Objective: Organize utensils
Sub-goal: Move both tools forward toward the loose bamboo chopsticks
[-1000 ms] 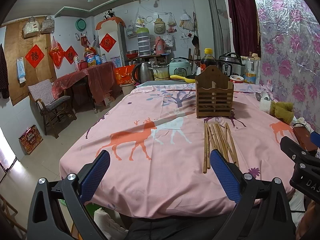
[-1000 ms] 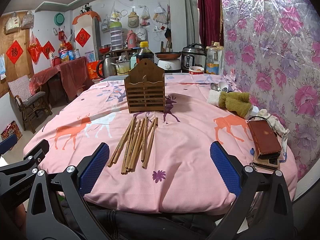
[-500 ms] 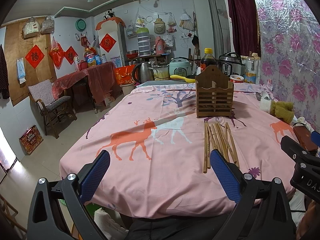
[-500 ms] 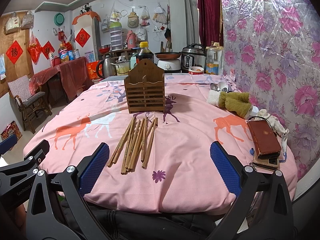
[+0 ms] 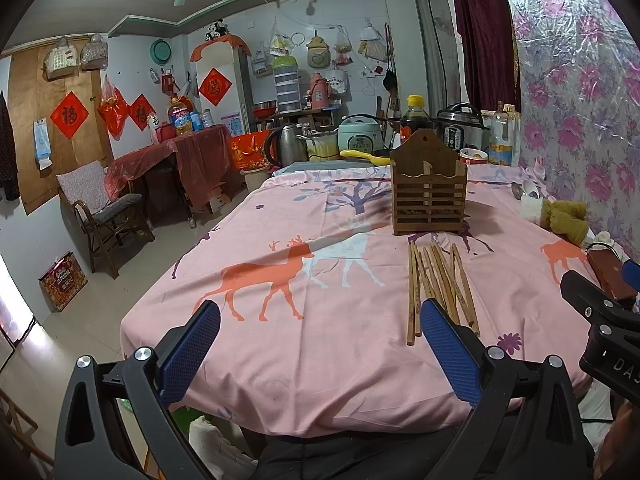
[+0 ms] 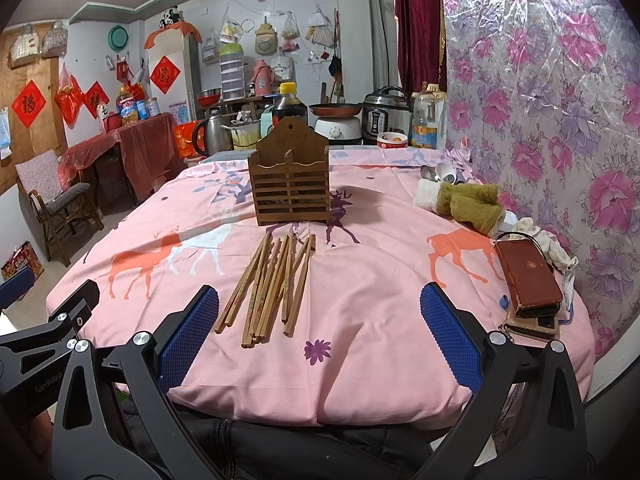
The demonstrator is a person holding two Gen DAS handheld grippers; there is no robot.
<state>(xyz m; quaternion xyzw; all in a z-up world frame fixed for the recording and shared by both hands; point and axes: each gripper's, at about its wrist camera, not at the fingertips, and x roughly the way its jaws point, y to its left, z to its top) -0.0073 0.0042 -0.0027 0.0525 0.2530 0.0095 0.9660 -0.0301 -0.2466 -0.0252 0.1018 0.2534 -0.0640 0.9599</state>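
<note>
Several wooden chopsticks lie in a loose bunch on the pink deer-print tablecloth. Behind them stands a brown slatted wooden holder, upright. My right gripper hovers at the near table edge, open and empty, the chopsticks just beyond its left finger. My left gripper is open and empty too, further left, with the chopsticks ahead of its right finger. Each gripper shows at the edge of the other's view.
A brown wallet on a phone lies at the right edge. Green and white cloths sit by the flowered wall. Rice cookers, a kettle and a bottle crowd the far end. A chair stands on the floor at left.
</note>
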